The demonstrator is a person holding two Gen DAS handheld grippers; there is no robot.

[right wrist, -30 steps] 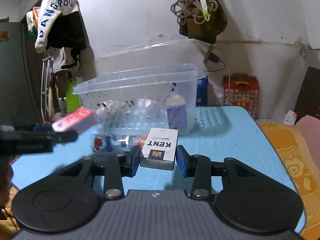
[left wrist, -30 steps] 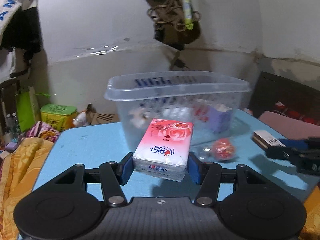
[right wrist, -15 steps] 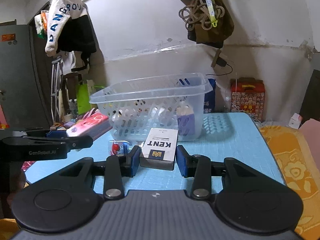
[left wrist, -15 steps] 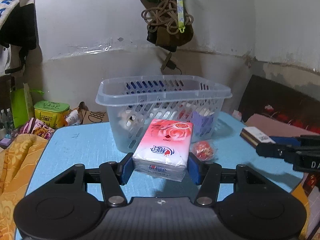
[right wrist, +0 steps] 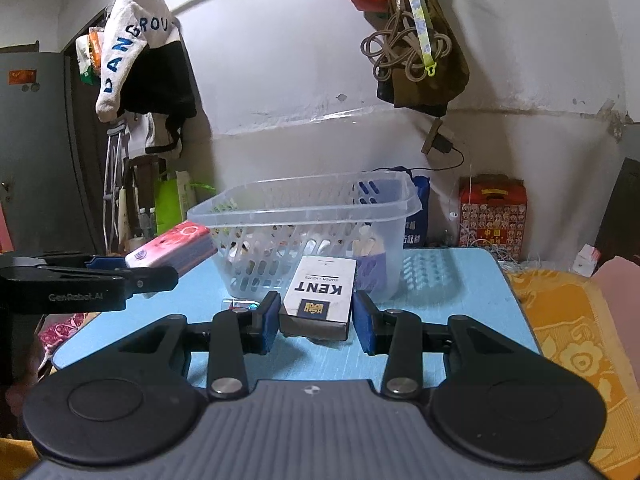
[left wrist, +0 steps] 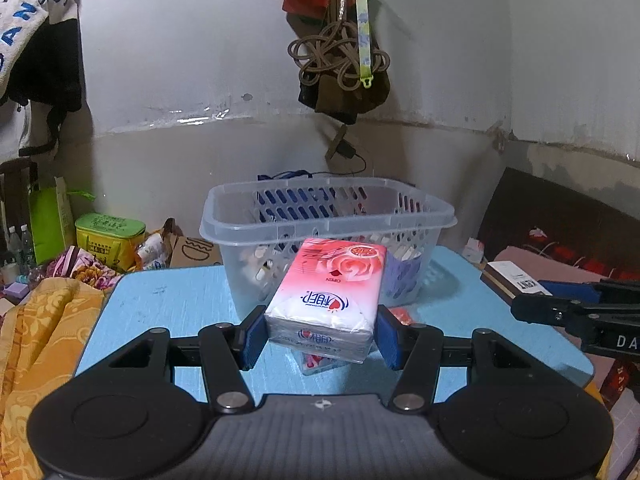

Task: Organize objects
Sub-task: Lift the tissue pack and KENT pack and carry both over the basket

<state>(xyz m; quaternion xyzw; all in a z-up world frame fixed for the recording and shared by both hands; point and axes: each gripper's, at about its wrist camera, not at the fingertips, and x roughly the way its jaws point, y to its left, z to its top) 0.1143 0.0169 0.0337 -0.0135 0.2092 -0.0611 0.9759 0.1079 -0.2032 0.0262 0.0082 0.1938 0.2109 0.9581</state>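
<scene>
Two loads held clear of table [left wrist: 168, 292]: left gripper [left wrist: 320, 330] clamps tissue pack [left wrist: 326, 292], right gripper [right wrist: 316, 320] clamps KENT box [right wrist: 322, 290]. Your target basket [left wrist: 320, 216] sits at 12 o'clock; both packs lifted for drop-in.

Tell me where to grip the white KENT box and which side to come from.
Grip the KENT box across its two long narrow sides, near the end closest to you, coming in level from the front. It is flat and oblong, with its length pointing at the basket. The right gripper already holds it this way.
</scene>
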